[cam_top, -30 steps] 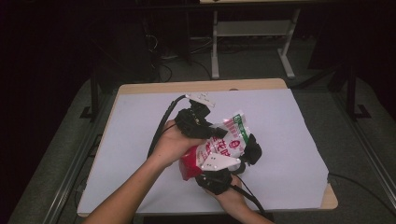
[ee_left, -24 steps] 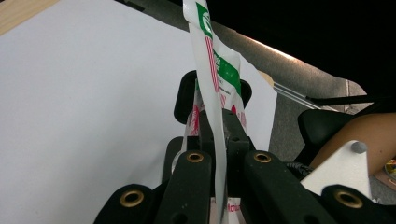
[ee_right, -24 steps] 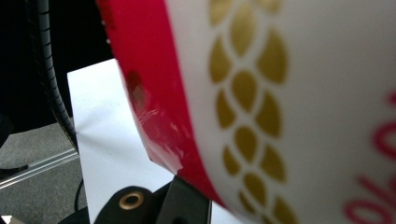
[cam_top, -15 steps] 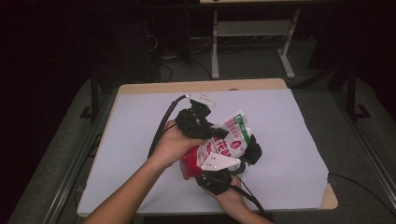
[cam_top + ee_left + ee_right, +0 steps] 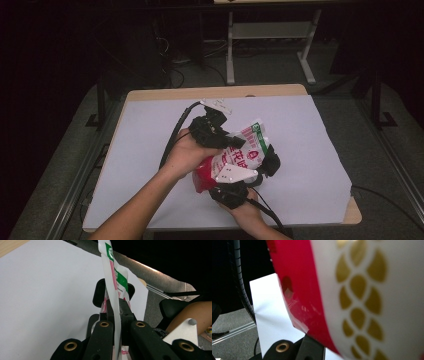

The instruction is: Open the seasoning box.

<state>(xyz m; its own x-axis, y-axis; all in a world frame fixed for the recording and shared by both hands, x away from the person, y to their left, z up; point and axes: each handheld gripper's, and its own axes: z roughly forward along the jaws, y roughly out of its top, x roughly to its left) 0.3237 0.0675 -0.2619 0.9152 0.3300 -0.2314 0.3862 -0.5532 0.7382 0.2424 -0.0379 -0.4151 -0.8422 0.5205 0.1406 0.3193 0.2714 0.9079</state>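
Note:
A red and white snack bag [image 5: 243, 155] with a green corner is held up above the white-covered table [image 5: 310, 135], between both grippers. My left gripper [image 5: 231, 142] comes in from the upper left and is shut on the bag's edge. In the left gripper view, the thin white and green edge of the bag [image 5: 113, 280] runs up between the pressed-together jaws of that gripper [image 5: 117, 311]. My right gripper [image 5: 267, 161] comes from below and is shut on the lower right side of the bag. The right gripper view has the bag's red and gold-patterned face [image 5: 362, 302] very close, hiding the jaw tips.
The table's wooden rim [image 5: 215, 93] shows at the far edge and at the front right corner. A metal stand [image 5: 270, 35] and cables [image 5: 172, 75] are on the floor beyond. White table surface lies open left and right of the hands.

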